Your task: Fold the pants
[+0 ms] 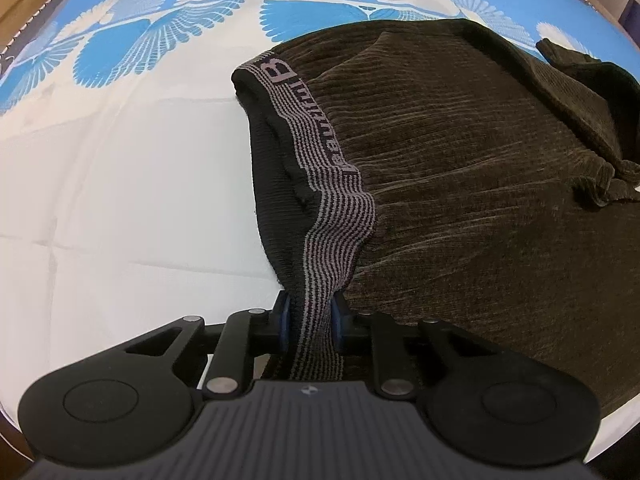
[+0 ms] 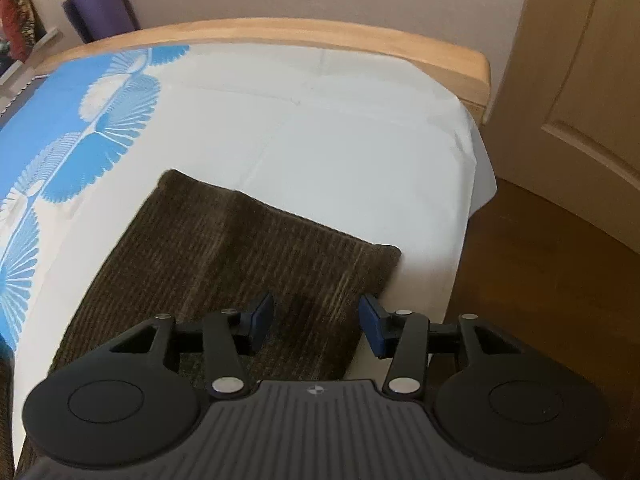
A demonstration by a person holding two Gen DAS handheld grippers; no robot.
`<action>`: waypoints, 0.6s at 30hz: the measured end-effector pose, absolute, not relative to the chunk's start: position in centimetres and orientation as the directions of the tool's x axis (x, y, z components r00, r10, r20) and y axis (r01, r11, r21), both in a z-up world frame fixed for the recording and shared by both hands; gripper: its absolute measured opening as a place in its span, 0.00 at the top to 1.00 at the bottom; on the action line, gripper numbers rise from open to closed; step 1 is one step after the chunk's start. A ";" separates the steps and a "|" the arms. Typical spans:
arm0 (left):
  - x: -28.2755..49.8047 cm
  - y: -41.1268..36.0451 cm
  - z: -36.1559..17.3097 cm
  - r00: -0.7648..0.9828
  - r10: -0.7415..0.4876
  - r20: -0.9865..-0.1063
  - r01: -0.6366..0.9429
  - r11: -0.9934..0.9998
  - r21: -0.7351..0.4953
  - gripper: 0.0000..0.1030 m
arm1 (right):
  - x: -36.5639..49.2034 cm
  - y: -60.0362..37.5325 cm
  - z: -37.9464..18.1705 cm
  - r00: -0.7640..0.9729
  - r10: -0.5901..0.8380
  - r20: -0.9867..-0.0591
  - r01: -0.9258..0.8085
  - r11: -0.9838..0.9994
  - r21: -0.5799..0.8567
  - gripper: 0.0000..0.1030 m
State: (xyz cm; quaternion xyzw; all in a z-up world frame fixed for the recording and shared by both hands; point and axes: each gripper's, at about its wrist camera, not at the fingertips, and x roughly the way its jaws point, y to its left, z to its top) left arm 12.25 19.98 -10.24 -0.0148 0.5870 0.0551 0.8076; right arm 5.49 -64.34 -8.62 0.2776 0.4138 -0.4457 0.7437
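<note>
The pants [image 1: 460, 184] are soft brown cloth with bumpy ribs, and the waistband [image 1: 320, 184] is stretchy striped knit. The bed sheet [image 2: 320, 128] is smooth, matt cloth with blue prints. At 12 o'clock the bed frame [image 2: 360, 38] is smooth, pale wood. The grippers are matt black plastic with shiny metal pins; the right gripper [image 2: 316, 322] has blue rubbery pads.

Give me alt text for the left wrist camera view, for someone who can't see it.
The left gripper is shut on the striped waistband of dark brown ribbed pants, which lie on a bed sheet that is white with a blue fan pattern at the far side.
</note>
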 end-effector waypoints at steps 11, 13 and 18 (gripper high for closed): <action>11.2 18.5 -6.8 0.436 0.143 -0.889 -0.120 0.988 0.100 0.57 | 7.0 -58.4 -2.2 0.472 -0.529 -0.705 0.804 0.586 0.099 0.52; 11.3 18.0 -5.7 0.498 0.123 -0.858 -0.121 0.990 0.071 0.57 | 7.5 -56.9 -1.3 0.548 -0.473 -0.690 0.753 0.639 0.161 0.52; 12.4 14.6 -5.2 0.543 0.041 -0.839 -0.042 0.999 0.022 0.57 | 9.5 -52.4 0.4 0.718 -0.309 -0.624 0.567 0.780 0.266 0.52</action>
